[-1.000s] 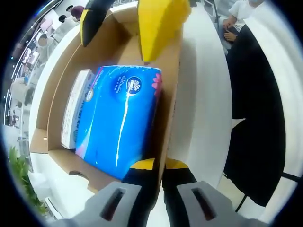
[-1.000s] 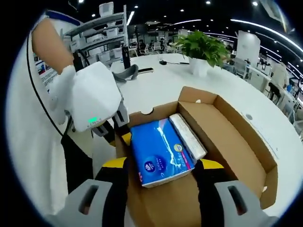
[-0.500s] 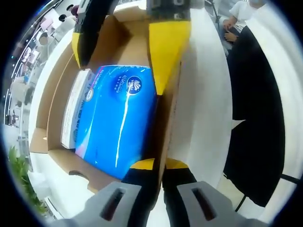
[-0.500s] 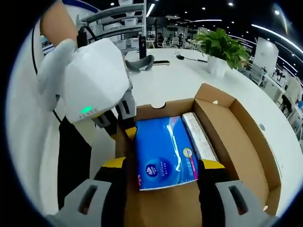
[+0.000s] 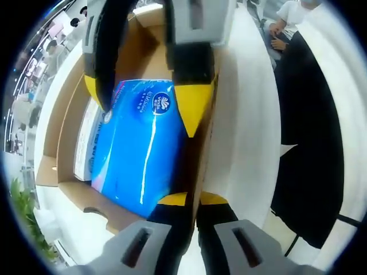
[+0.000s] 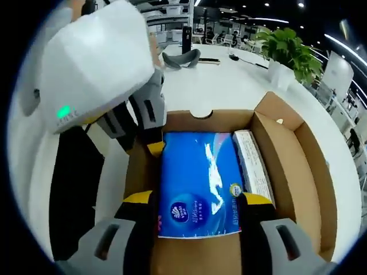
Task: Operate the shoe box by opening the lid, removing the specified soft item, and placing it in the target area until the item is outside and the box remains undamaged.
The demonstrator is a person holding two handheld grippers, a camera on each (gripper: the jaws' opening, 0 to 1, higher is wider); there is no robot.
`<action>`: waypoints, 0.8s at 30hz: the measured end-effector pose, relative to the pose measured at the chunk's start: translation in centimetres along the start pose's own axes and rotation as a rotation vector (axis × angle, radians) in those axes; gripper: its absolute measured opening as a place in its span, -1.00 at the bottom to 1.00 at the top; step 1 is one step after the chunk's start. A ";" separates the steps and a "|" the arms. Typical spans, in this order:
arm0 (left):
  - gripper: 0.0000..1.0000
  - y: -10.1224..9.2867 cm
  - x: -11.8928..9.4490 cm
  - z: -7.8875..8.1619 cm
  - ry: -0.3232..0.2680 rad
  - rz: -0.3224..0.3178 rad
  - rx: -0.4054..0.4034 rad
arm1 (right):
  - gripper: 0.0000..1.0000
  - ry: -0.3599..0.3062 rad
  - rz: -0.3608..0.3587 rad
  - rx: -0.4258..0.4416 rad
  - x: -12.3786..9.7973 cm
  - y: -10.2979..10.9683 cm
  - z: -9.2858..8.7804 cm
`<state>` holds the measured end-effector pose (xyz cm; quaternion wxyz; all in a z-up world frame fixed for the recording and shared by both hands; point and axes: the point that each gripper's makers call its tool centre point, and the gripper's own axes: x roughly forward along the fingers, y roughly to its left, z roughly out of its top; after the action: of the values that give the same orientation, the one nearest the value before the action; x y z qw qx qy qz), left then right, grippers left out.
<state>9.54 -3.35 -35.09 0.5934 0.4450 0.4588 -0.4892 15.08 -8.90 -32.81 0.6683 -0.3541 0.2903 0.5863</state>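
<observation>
Box [image 6: 289, 166] is open on the white table [image 6: 229, 86], lid out of the way. Blue tissue pack [image 6: 198, 183] lies flat inside, pushed against the wall nearest my left gripper [image 5: 186, 200], with a slim white pack [image 6: 252, 163] just beside it on the far side.

My left gripper is clamped on that near cardboard wall, jaws together over the rim, one inside and one outside. It's there to pin the box, so I hold it steady and don't squeeze harder or twist; the wall is thin and would crease.

My right gripper [image 6: 198, 197] has its jaws apart, straddling the near end of the blue pack, one yellow tip on each long edge. In the left gripper view the right gripper [image 5: 146, 97] comes down from the top with both tips at the pack's end. I can't tell whether the pads already touch the wrap.

How I'd do the grab:
- go a bit deeper so the pads sit on the pack's sides, not just the film on top
- keep the tip on the white-pack side in the seam between the two packs, so I don't pinch the white one too
- close gently; it's soft and will squash, and slick wrap may slip
- lift straight up, clear of the walls, then over to the table

Main risk looks like dragging the pack against the wall I'm holding and tearing it.
</observation>
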 end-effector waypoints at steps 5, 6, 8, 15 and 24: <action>-0.93 0.0 0.1 0.0 0.000 -0.001 0.006 | 0.15 -0.030 0.026 0.067 -0.3 0.0 0.2; -0.93 0.0 0.1 0.0 0.000 -0.001 0.007 | 0.15 -0.034 0.027 0.065 -0.3 0.0 0.1; -0.93 0.0 0.0 0.0 0.000 -0.002 0.009 | 0.14 -0.041 0.022 0.060 -0.3 0.1 0.1; -0.93 0.0 0.1 0.0 0.000 0.001 0.007 | 0.12 -0.035 0.009 0.057 -0.8 0.1 -0.7; -0.93 0.0 0.0 0.0 0.001 0.000 0.003 | 0.12 -0.028 0.020 0.073 -1.3 0.0 -1.5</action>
<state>9.54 -3.34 -35.12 0.5927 0.4459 0.4584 -0.4896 14.95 -10.91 -32.67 0.6790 -0.3184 0.3054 0.5868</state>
